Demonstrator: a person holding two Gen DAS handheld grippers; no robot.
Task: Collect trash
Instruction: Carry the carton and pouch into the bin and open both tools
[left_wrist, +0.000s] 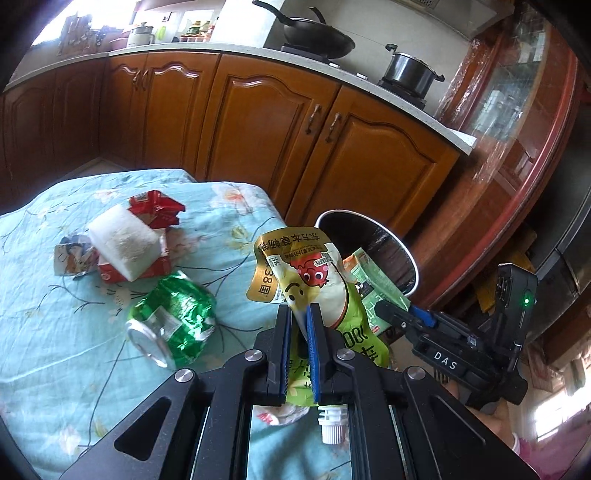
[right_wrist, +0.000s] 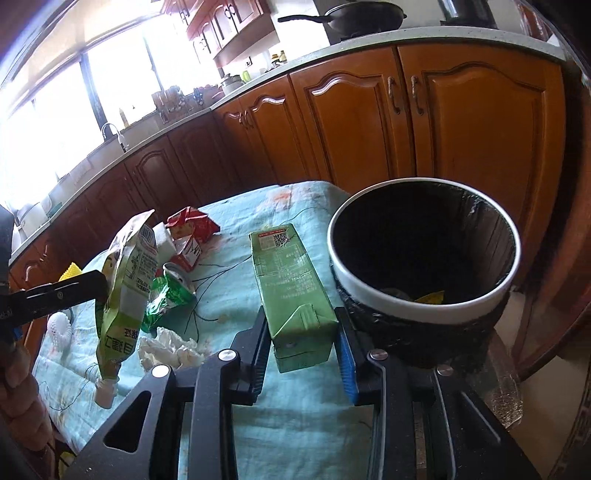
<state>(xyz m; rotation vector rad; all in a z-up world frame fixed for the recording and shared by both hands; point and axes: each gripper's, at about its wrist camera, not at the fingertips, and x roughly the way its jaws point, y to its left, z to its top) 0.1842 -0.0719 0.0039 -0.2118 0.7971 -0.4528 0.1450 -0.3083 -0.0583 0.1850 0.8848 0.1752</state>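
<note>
On the left wrist view, the left gripper is clamped tight on a yellow-green drink pouch, pads pinching its lower half so the printed body stands up above the jaws and the white spout hangs below; prob. held by the flat film because that's the only thin, grippable part. Behind the pouch sits the bin, rim just past the table edge, so the pouch looks lined up for a drop. Still on the blue floral tablecloth: a crushed green can, a white foam block lying on red cartons, and a small torn wrapper w/ a cartoon print. The right gripper shows at the right w/ the green carton sticking out of it. Over to the right wrist view: the right gripper has the green carton between its jaws, pads pressing both long sides near the base end, so the box juts straight ahead, its far end beside the bin. The bin is lined in black w/ a white rim, some scraps at the bottom; it stands touching or just beside the table's right edge, handy for both hands. Left of the carton hang the pouch and the left gripper; crumpled tissue and the can lie below on the cloth. Judging by this, two items are en route to the bin, several left.
</note>
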